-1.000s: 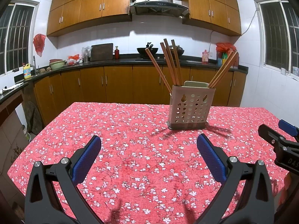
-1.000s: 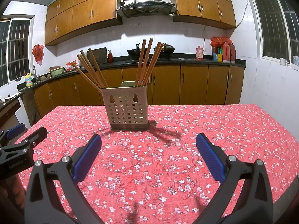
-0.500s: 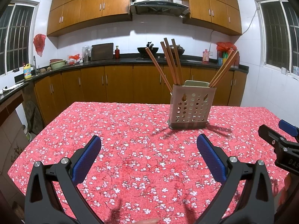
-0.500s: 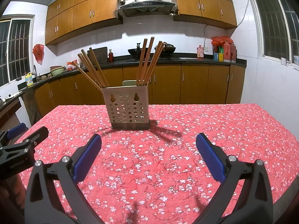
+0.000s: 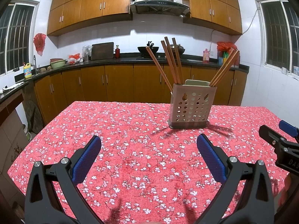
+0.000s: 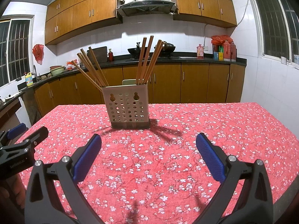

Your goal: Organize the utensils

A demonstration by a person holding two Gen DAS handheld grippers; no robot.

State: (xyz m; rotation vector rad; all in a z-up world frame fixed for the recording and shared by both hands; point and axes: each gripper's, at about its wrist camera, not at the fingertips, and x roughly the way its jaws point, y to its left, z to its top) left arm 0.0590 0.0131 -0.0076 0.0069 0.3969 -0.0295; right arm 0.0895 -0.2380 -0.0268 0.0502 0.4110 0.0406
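Little moved: chopsticks [image 5: 169,63] still upright, fanned in holder [image 6: 126,105]; both grippers' fingers [image 5: 86,157] spread, empty.

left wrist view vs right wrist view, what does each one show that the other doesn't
Only the left wrist view shows the left hand-held gripper from behind, open, with the right hand-held gripper at its right edge.

Only the right wrist view shows the right one from behind, also open, the left one at its left edge, and the red flasks on the counter unobstructed.

Both show the perforated utensil holder standing upright on the red floral tablecloth, wooden chopsticks fanning out on two sides, and the range hood.
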